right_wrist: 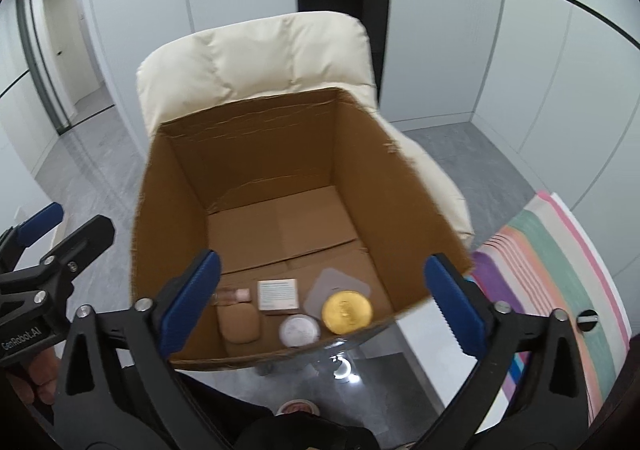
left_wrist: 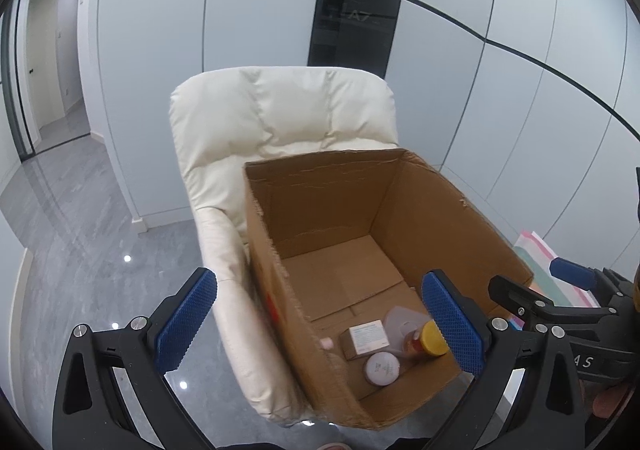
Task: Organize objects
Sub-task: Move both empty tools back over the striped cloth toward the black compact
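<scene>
My box (right_wrist: 256, 178) sits open-topped on the cream chair (right_wrist: 248, 62). At its near end lie a yellow-capped bottle (right_wrist: 347, 310) on its side, cap toward me, a white jar (right_wrist: 299, 331), a small carton (right_wrist: 278, 294), a tan pouch (right_wrist: 239, 324) and a pink vial (right_wrist: 234, 296). My left tongs (left_wrist: 320, 326) and right tongs (right_wrist: 322, 306) both gape, holding nothing.

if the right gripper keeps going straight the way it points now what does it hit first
Probably the brown cardboard box: the open right gripper aims into its open top, toward the floor just behind the small white carton. Depth is unclear, so that's a guess.
</scene>
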Tool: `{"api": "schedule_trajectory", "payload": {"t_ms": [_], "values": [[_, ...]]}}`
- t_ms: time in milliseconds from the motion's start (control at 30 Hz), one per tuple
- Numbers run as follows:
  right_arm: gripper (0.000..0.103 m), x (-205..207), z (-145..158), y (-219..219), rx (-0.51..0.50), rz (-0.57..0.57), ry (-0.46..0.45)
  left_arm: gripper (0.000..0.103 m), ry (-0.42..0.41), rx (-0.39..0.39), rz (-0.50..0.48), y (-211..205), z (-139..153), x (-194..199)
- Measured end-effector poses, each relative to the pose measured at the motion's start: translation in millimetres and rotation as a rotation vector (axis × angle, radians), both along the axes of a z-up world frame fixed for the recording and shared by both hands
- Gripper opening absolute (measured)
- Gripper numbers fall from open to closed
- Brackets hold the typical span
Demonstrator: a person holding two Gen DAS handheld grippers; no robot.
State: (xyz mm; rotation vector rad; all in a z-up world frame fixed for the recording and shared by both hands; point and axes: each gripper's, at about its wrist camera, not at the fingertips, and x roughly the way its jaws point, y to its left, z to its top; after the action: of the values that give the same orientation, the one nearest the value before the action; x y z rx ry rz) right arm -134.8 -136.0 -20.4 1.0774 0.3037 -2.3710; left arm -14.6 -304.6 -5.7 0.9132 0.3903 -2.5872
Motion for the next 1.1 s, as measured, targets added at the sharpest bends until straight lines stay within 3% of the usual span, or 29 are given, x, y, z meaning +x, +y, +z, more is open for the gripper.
{"api": "schedule_trajectory", "payload": {"t_ms": [1100], "values": [[0.103,-22,-3,121,0.011,-0.213,-0.01,0.103,-0.02,0.002,-0.181,94,-3,-62]]}}
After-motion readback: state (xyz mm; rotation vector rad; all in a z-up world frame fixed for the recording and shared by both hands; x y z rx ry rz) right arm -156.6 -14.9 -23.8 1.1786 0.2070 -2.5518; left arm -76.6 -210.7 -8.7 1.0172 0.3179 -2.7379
